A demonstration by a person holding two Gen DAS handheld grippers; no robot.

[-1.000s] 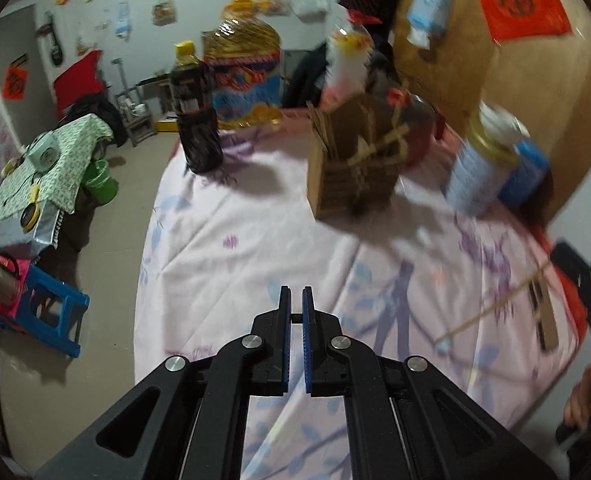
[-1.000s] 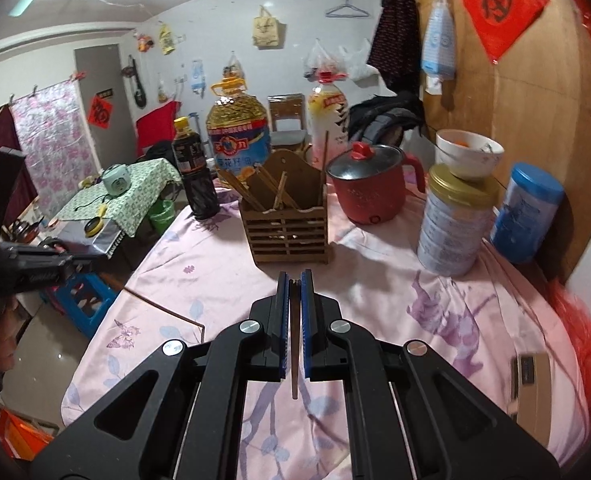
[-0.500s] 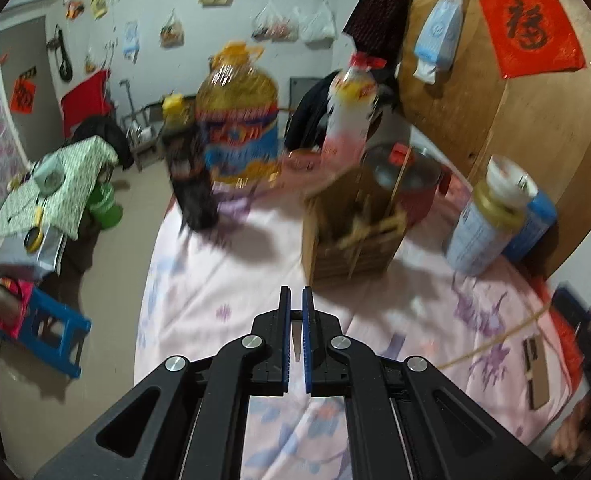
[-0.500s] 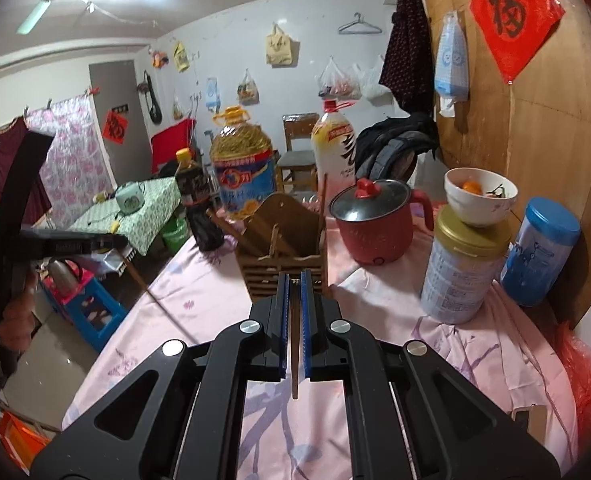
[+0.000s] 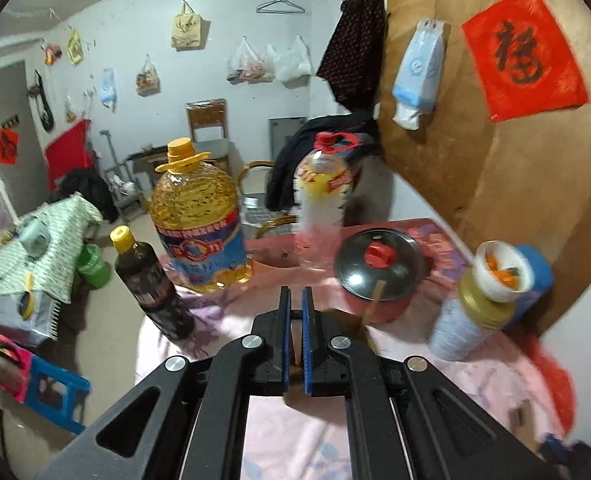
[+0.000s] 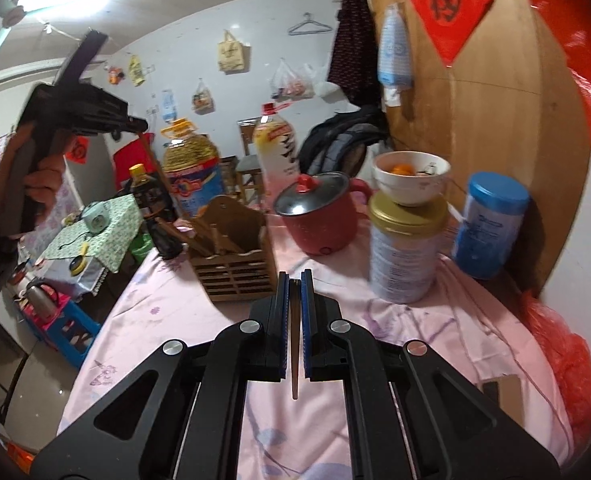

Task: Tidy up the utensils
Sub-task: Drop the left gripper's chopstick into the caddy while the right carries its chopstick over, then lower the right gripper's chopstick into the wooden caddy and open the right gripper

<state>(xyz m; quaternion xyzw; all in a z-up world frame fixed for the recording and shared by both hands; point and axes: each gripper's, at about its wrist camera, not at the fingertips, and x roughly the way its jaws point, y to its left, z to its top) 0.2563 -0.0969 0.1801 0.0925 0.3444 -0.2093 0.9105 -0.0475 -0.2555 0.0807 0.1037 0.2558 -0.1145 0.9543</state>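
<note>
A slatted wooden utensil holder (image 6: 239,268) with several chopsticks in it stands on the pink flowered tablecloth (image 6: 167,320). My right gripper (image 6: 294,276) is shut on a wooden chopstick (image 6: 294,344) that points at the holder from just in front of it. A hand holds my left gripper (image 6: 141,125) high above and to the left of the holder, shut on a dark chopstick (image 6: 153,160) that hangs down toward it. In the left wrist view the left gripper (image 5: 295,292) covers most of the holder; one stick tip (image 5: 375,300) pokes out beside the pot.
Behind the holder stand a dark sauce bottle (image 5: 151,284), a big oil jug (image 5: 199,232), a tall clear bottle (image 5: 319,208) and a red lidded pot (image 6: 323,220). To the right, a tin with a bowl on top (image 6: 407,248) and a blue tin (image 6: 491,228) stand by the wooden wall.
My left gripper has risen and swung in over the holder, its chopstick tip now above the holder's left side. The right gripper has come a little closer to the holder.
</note>
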